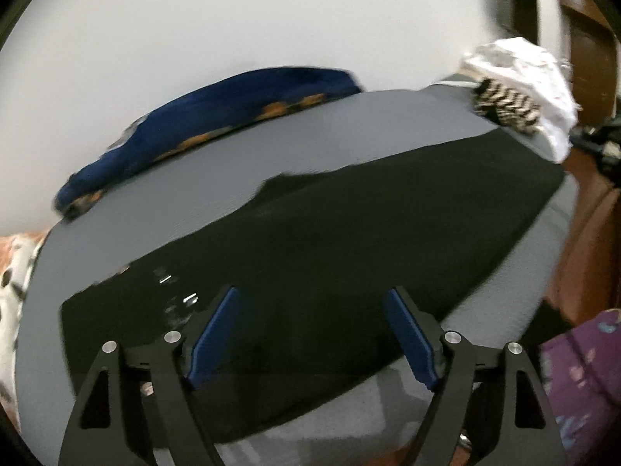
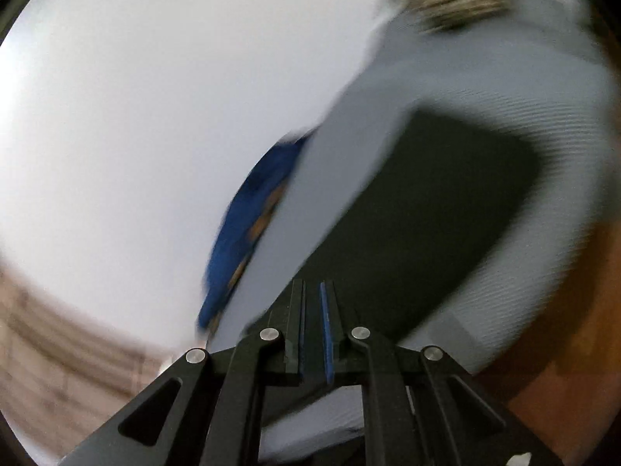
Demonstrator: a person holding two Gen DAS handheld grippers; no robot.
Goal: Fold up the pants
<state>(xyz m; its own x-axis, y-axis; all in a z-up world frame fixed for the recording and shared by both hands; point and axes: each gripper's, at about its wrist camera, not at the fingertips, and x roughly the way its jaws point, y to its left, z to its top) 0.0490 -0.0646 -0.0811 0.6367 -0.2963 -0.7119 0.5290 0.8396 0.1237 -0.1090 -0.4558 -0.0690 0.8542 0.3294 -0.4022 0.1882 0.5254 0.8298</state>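
Note:
Black pants lie spread flat across a grey padded surface. My left gripper is open, its blue-padded fingers apart just above the near edge of the pants, holding nothing. In the blurred right wrist view the pants lie on the same grey surface. My right gripper has its fingers pressed together over the pants' near end; whether cloth is pinched between them is not visible.
A blue and orange cloth lies along the far edge of the grey surface and shows in the right wrist view. A white and patterned pile of clothes sits at the far right corner. Purple fabric lies at the near right. A white wall stands behind.

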